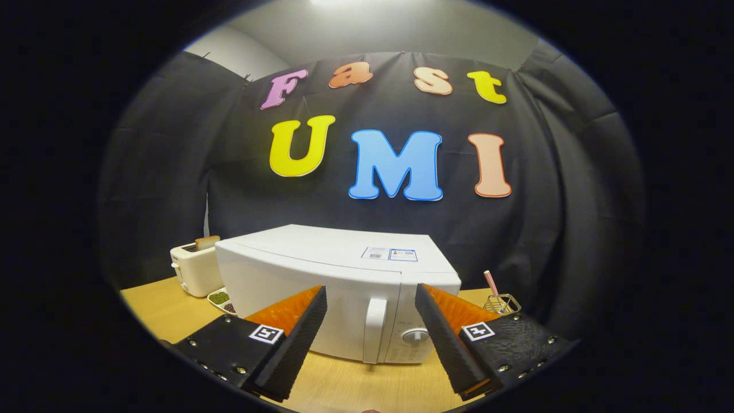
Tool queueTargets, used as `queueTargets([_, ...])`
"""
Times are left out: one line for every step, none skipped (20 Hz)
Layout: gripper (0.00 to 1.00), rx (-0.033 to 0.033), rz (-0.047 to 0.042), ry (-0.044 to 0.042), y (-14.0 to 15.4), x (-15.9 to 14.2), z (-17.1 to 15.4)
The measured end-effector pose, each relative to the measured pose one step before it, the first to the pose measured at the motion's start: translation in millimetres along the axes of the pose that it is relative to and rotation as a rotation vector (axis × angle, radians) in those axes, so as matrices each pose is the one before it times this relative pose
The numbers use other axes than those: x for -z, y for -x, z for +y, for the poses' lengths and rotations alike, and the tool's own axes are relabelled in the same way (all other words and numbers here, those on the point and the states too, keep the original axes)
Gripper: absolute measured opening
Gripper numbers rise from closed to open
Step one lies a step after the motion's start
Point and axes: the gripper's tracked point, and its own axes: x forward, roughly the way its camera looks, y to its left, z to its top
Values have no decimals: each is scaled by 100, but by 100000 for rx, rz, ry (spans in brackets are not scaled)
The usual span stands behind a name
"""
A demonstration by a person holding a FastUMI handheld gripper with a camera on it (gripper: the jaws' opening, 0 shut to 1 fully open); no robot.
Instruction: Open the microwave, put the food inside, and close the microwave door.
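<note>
A white microwave [321, 281] stands on the wooden table [160, 312] with its door shut. Its upright white handle [374, 330] lies just ahead of my fingers, in line with the gap between them, and a round dial [415, 336] sits to the handle's right. My gripper [371, 292] is open, its black fingers [298, 338] with orange backing spread wide, nothing between them. A small dish of green and dark food [221, 299] peeks out at the microwave's left, partly hidden by the left finger.
A white toaster [195, 267] with a slice of bread in it stands to the left behind the microwave. A wire holder [502, 303] with a striped straw sits to the right of the microwave.
</note>
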Motion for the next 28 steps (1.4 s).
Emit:
queueTargets([98, 161, 999, -291, -536, 467, -85])
queueTargets([98, 218, 1121, -198, -474, 526, -69])
queueTargets([98, 427, 1020, -217, -449, 466, -249])
queueTargets([98, 345, 705, -207, -317, 487, -112])
queueTargets([98, 391, 1107, -10, -375, 553, -140])
queueTargets([98, 135, 1404, 116, -309, 766, -53])
queueTargets([98, -96, 1717, -66, -392, 720, -40])
queueTargets([98, -637, 1574, -262, -305, 790, 70])
queueTargets([98, -249, 1474, -111, -323, 632, -9])
queueTargets([98, 142, 1604, 161, -286, 744, -12])
queueTargets([98, -220, 1404, -26, -256, 584, -75])
queueTargets([98, 128, 1368, 265, -247, 665, 64])
queueTargets([98, 67, 1009, 445, -269, 494, -21])
queueTargets([97, -3, 1147, 99, -239, 506, 31])
queueTargets([94, -346, 1110, -143, -298, 412, 65])
queueTargets([94, 33, 993, -224, -220, 408, -71])
queueTargets([93, -471, 890, -563, -300, 237, 86])
queueTargets([92, 709, 833, -254, -312, 232, -149])
queueTargets([80, -423, 964, -639, -213, 236, 60])
queueTargets([79, 818, 1075, 73, -175, 440, -105])
queueTargets([71, 695, 749, 404, -122, 115, -205])
queueTargets([65, -554, 760, -815, 92, 149, 109])
queueTargets([63, -769, 421, -952, 110, -14, 136])
queueTargets([55, -702, 448, -1152, -354, 170, 296])
queueTargets([44, -1268, 288, -766, 259, -3, 371])
queueTargets([38, 820, 122, 493, -386, 174, 19])
queueTargets([30, 337, 415, 572, -161, -46, -56])
queueTargets([28, -392, 475, -179, 206, 9, 8])
